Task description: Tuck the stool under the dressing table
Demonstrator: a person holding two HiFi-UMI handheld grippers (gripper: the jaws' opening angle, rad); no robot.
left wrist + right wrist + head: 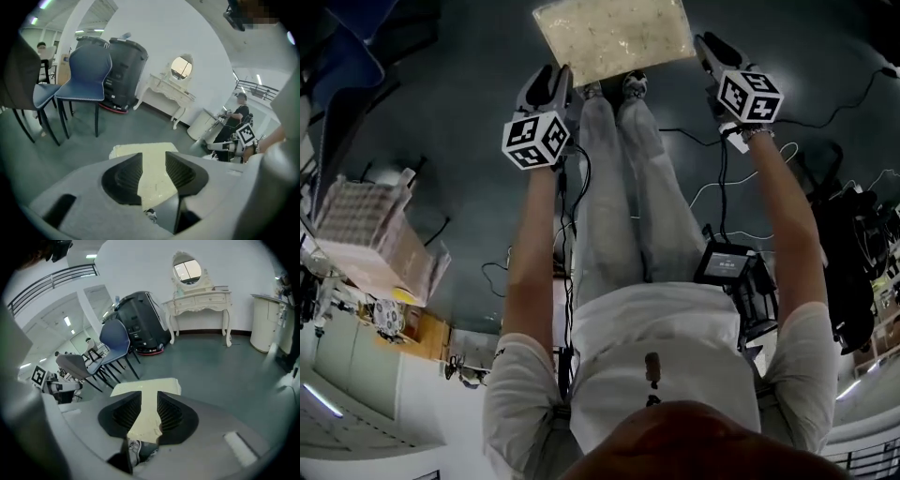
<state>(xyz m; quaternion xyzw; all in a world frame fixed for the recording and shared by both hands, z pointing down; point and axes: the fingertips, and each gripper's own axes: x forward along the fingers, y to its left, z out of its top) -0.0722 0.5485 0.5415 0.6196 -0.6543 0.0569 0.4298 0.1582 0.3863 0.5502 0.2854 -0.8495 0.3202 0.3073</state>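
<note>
Both pairs of jaws stand apart, gripping nothing, with the left gripper (153, 171) and right gripper (149, 409) flanking the near edge of the cream stool (614, 37), which stands on the floor at the person's feet, well apart from the dressing table (199, 301) by the wall.

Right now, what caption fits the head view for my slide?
Left gripper and right gripper, jaws open, near the cream stool.

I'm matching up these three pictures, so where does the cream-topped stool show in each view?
Head view: stool, top centre, at the picture's upper edge.
Left gripper view: lower centre, seen between the jaws.
Right gripper view: lower centre, seen between the jaws.
Shared landmark: dressing table, in both gripper views only.
</note>
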